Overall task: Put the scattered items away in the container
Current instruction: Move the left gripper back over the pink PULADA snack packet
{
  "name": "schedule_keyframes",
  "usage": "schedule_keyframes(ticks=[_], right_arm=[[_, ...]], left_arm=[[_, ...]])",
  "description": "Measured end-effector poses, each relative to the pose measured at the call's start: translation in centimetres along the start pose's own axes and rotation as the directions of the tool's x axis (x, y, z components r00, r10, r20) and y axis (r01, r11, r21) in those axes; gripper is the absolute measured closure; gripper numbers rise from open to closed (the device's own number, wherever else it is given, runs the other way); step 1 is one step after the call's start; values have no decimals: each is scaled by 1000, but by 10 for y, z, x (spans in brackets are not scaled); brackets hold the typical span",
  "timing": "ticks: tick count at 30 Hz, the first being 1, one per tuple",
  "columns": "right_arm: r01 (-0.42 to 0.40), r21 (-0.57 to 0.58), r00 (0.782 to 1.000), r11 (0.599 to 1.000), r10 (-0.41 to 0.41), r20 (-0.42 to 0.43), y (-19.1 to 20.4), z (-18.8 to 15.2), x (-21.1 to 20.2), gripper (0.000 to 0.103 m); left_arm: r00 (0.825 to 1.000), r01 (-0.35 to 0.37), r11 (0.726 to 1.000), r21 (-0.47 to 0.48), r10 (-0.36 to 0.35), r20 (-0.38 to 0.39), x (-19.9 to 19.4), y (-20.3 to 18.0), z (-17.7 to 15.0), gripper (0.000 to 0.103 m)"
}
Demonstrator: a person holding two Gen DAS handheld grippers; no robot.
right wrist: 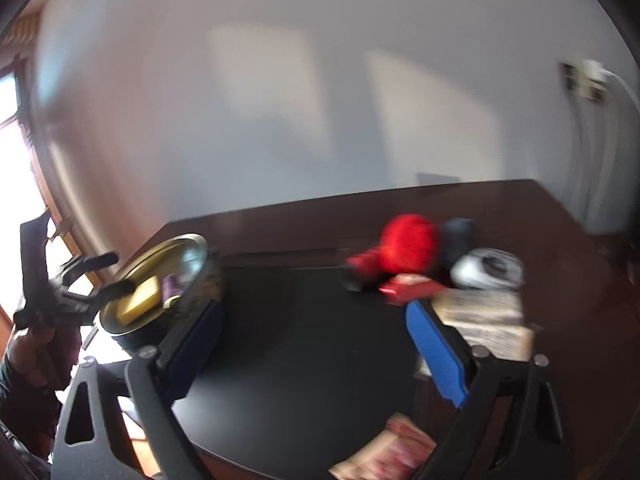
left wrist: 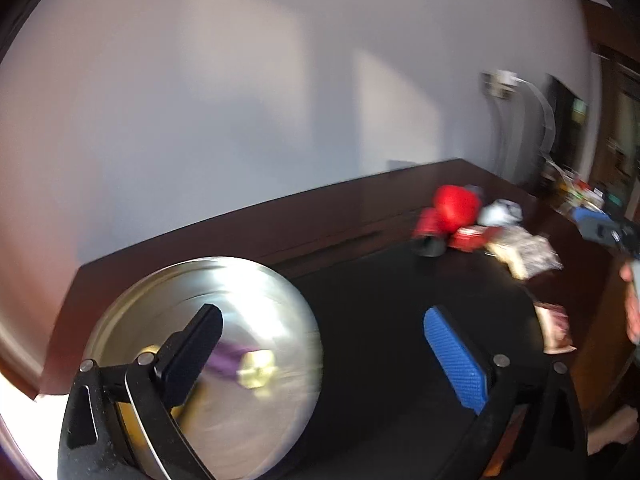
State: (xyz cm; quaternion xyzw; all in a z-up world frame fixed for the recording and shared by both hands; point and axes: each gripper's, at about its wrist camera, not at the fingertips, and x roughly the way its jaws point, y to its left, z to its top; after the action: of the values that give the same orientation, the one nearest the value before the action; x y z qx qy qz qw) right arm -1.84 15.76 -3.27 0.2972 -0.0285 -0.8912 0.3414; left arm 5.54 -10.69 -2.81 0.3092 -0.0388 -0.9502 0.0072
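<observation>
While both grippers are hanging w/ jaws released, nothing held, the left gripper point(left wrist: 320, 356) is sitting by the metal bowl point(left wrist: 240, 300); the red toy point(right wrist: 408, 248) pile is lying fwd-right of the right gripper point(right wrist: 316, 340), the nearer one.

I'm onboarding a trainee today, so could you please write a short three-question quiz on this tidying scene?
1. True or false: the metal bowl already holds items.
2. What colour is the round item in the pile at the mat's far edge?
3. Which gripper is nearer the bowl: A left, B right?

Key: 1 true, a yellow and a purple item; 2 red; 3 A.
</observation>
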Motion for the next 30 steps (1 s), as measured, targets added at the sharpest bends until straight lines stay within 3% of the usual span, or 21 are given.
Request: schedule_keyframes(ticks=[5,11,15,19,27,30], right_arm=[[104,116,994,988,-108,32,-56,-13,-45,1],[167,241,984,956,-178,22,-102,-45,-68,1],[201,284,978,937,-210,-2,-121,-60,-73,1],[210,314,975,926,-224,9,-134,-70,-84,1],[182,352,979,918,-201,20,-146,-82,-89,1],[170,362,981,916,-192,26,-148,-86,-91,1]], left_arm=[[986,166,981,100,-163,-36,10,-64,4,1],[938,343,920,188,-327,-113,24,-147,-7,1],[910,408,888,213,-378,-170,35,-187,-15,1],[895,438,872,219,-401,-194,42,-211,-17,1],[918,372,902,219,-323,-232,68,-234,-22,1],[916,373,903,213,-321,-242,73,-240,-24,1]])
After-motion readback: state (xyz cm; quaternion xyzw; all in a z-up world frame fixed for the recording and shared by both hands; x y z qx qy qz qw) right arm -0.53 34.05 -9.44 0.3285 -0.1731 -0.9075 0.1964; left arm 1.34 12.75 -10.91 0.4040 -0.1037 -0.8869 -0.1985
